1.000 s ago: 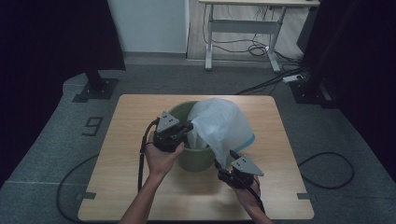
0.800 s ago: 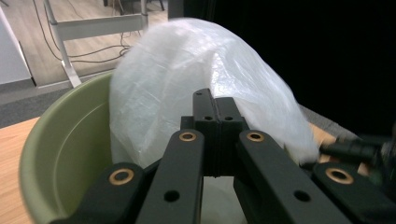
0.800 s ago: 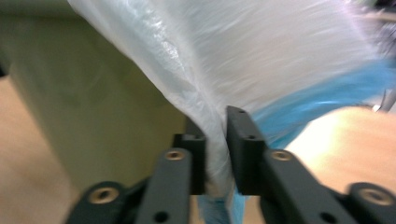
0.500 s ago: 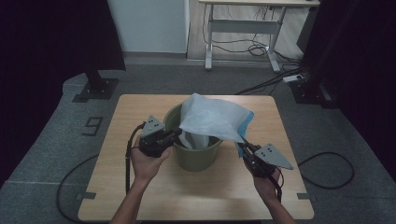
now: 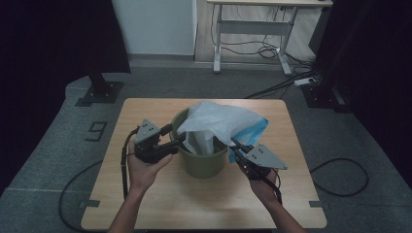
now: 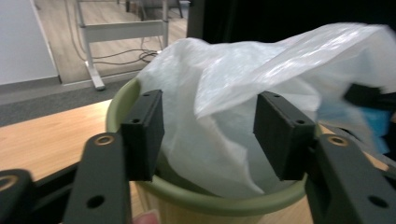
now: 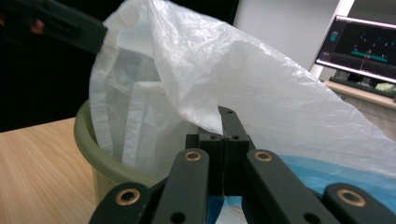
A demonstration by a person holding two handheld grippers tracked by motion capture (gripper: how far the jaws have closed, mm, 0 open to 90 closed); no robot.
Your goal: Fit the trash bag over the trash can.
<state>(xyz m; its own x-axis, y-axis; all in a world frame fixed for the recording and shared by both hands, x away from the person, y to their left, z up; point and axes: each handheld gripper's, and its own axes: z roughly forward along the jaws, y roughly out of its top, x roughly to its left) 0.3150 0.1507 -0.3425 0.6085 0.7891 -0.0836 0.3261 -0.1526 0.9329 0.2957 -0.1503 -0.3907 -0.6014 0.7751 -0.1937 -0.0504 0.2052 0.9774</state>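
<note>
We see a "9" on the floor, left. Our right gripper pinches the plastic bag over the green bucket, mid-frame. Our left gripper just opened, jaws apart beside the bag.

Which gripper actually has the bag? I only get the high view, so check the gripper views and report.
Observer: The right gripper. Its jaws are shut together on a fold of the plastic bag.
Operator: Now give me the left one.
Observer: The left gripper is open. Its jaws have just been opening, and loose bag film shows between the pads, unpinched.
Operator: Tell me where it sits against the bin.
Observer: Its jaws stand just above the near rim of the green bin, and the bag hangs down inside.
</note>
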